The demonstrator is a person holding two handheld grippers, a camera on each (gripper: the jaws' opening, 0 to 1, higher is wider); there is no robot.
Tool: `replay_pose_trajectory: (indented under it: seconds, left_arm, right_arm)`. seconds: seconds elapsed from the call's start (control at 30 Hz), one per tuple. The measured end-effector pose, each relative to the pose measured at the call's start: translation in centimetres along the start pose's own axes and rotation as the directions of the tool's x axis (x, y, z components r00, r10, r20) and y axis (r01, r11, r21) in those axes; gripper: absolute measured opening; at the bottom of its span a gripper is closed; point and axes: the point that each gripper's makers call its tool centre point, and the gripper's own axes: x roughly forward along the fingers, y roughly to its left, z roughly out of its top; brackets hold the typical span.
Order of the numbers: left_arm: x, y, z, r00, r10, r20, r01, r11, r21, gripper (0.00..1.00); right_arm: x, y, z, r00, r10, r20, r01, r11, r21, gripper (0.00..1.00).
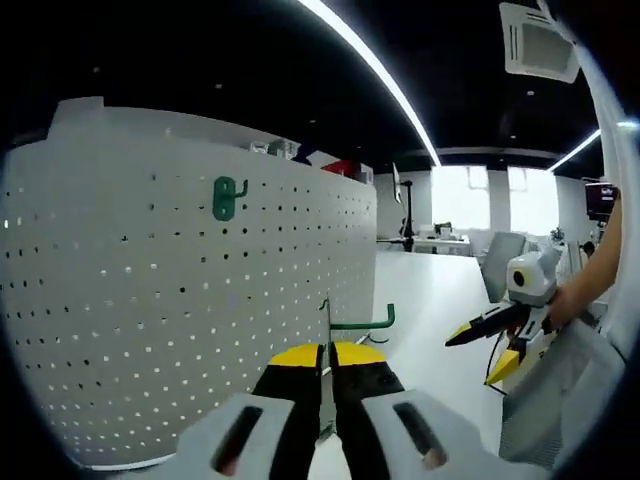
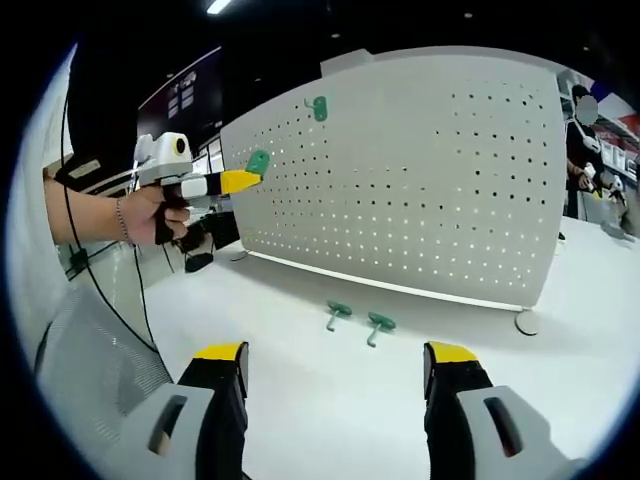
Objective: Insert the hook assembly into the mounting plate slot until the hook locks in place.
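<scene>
While our left gripper point(image 1: 327, 372) pinches a green hook point(image 1: 362, 322) between pressed-together jaws, we see that hook held just in front of the white pegboard point(image 1: 180, 290). Our right gripper point(image 2: 337, 372) hangs with its jaws spread wide and nothing between them, above the white table point(image 2: 300, 400). Higher on the pegboard, one green hook already mounted point(image 1: 227, 197) sits in the holes. Two spare green hooks point(image 2: 358, 318) lie side by side on the table, near the board's foot. We see a person point(image 2: 582, 140) standing beyond the board's far edge.
</scene>
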Motion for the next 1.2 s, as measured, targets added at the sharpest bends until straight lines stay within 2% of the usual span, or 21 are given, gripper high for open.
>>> replay_pose_trajectory:
  seconds: [0.37, 0.47, 0.57, 0.77, 0.83, 0.9, 0.97, 1.1, 1.2]
  left_arm:
    - [0.1, -0.1, -0.2, 1.000, -0.001, -0.012, 0.001, 1.000, 0.014, 0.03]
    - [0.1, -0.1, -0.2, 1.000, 0.000, -0.010, 0.000, 1.000, 0.008, 0.03]
    - [0.1, -0.2, -0.6, 1.000, 0.000, -0.019, 0.000, 1.000, 0.009, 0.03]
    - [0.1, -0.5, -0.9, 1.000, 0.001, -0.029, 0.000, 1.000, 0.011, 0.03]
    - [0.1, -0.5, -0.9, 1.000, 0.001, -0.028, -0.001, 1.000, 0.007, 0.03]
    - [0.1, -0.6, -0.9, 1.000, 0.002, -0.027, -0.002, 1.000, 0.006, 0.03]
    - [0.2, -0.6, -0.9, 1.000, 0.002, -0.029, -0.002, 1.000, 0.008, 0.03]
    - [0.2, -0.6, -0.9, 1.000, 0.006, -0.026, -0.006, 1.000, 0.007, 0.03]
    - [0.2, -0.5, -0.7, 1.000, 0.009, -0.023, -0.009, 1.000, 0.008, 0.03]
  right_arm:
    - [-0.1, -0.1, 0.7, 1.000, -0.006, 0.016, 0.006, 1.000, 0.006, 0.69]
    - [-0.6, -0.3, 2.5, 0.995, -0.021, 0.096, 0.024, 0.999, -0.037, 0.64]
    - [-1.0, -0.1, 3.9, 0.985, -0.001, 0.170, -0.005, 0.999, 0.034, 0.66]
    - [-1.4, 0.5, 5.1, 0.977, 0.013, 0.211, -0.020, 0.999, 0.032, 0.67]
    - [-1.7, 1.2, 6.5, 0.961, 0.043, 0.272, -0.061, 0.996, 0.058, 0.68]
    - [-1.9, 1.3, 7.3, 0.952, 0.042, 0.305, -0.067, 0.995, 0.071, 0.68]
    - [-2.3, 1.6, 8.5, 0.928, 0.058, 0.367, -0.088, 0.994, 0.065, 0.65]
    - [-2.4, 2.1, 9.1, 0.919, 0.073, 0.386, -0.107, 0.992, 0.066, 0.62]
    - [-2.3, 2.3, 9.2, 0.920, 0.080, 0.384, -0.118, 0.990, 0.076, 0.62]
